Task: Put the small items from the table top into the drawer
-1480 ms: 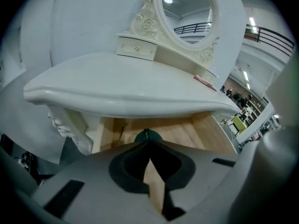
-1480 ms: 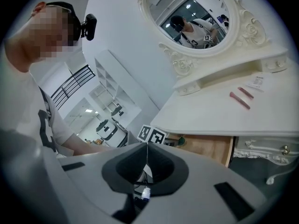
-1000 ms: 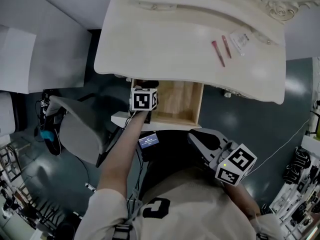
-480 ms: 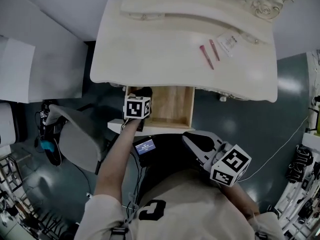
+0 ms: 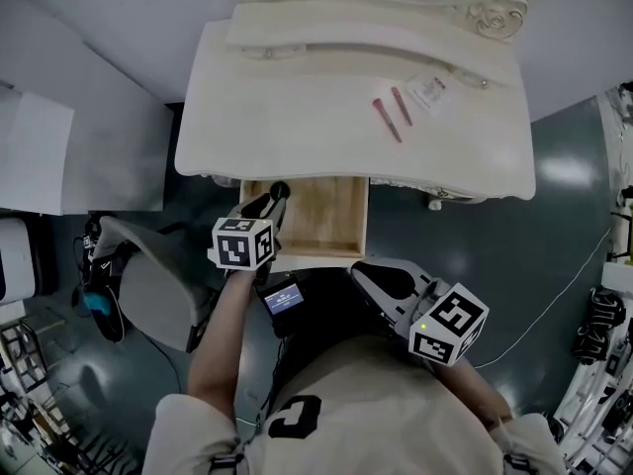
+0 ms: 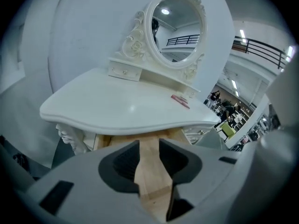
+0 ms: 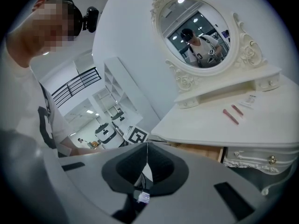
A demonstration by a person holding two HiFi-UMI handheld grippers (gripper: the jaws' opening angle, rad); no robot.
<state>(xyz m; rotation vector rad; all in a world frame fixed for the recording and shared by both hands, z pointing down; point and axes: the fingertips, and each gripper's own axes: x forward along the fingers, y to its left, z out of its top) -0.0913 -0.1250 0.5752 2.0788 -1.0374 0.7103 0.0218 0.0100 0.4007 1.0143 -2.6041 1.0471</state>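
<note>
Two red sticks [image 5: 388,114] and a small white packet [image 5: 427,93] lie at the right back of the white dressing table top [image 5: 297,97]. Below its front edge the wooden drawer [image 5: 321,216] stands pulled out; I see nothing in it. My left gripper [image 5: 269,200] hovers over the drawer's left front corner. Its jaws have just opened and stand open, with only the drawer's wood [image 6: 150,162] showing between them. My right gripper [image 5: 368,273] is shut and empty, low at the drawer's front right. In the right gripper view the sticks [image 7: 230,116] and packet [image 7: 248,100] lie far ahead.
An oval mirror [image 6: 176,26] in a carved frame, with a small raised shelf [image 5: 346,33], stands at the table's back. A grey chair [image 5: 148,275] is at the left on the dark floor. A phone-like screen [image 5: 284,295] sits just below the drawer front.
My left gripper has lifted out of the drawer's left side and come back toward me, its jaws now parted. The right gripper has barely shifted.
</note>
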